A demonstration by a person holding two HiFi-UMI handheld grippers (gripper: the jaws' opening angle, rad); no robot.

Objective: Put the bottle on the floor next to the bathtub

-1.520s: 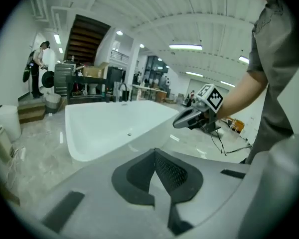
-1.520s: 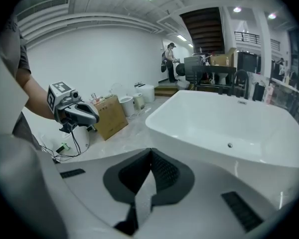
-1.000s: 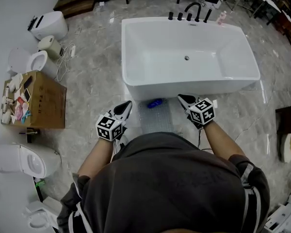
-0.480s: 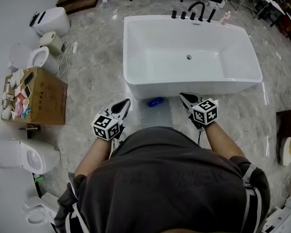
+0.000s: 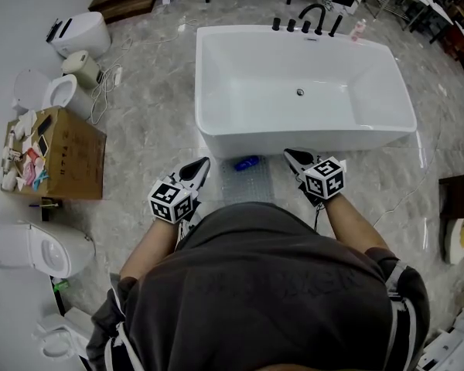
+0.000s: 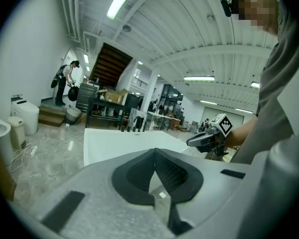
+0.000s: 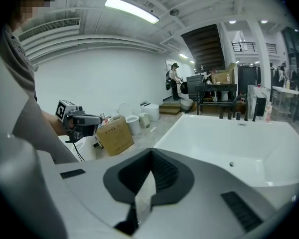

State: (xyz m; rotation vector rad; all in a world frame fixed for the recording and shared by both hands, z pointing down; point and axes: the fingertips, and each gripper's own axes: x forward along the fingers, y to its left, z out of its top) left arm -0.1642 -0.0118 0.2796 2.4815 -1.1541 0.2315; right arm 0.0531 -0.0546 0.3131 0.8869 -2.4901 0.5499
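Blue bottle [image 5: 247, 162] lies on the marble floor [image 5: 155, 130] at the centre of the head view, just beside the front wall of the white bathtub [image 5: 309, 141]. The left gripper [image 5: 202, 165] and right gripper [image 5: 289, 155] flank it, apart from it. Left gripper view: jaws pressed together, holding nothing, tub ahead. Right gripper view: jaws likewise together and empty, with the tub at the right.

Dark grey shirt [image 5: 278, 284], white-striped sleeves [image 5: 396, 278]
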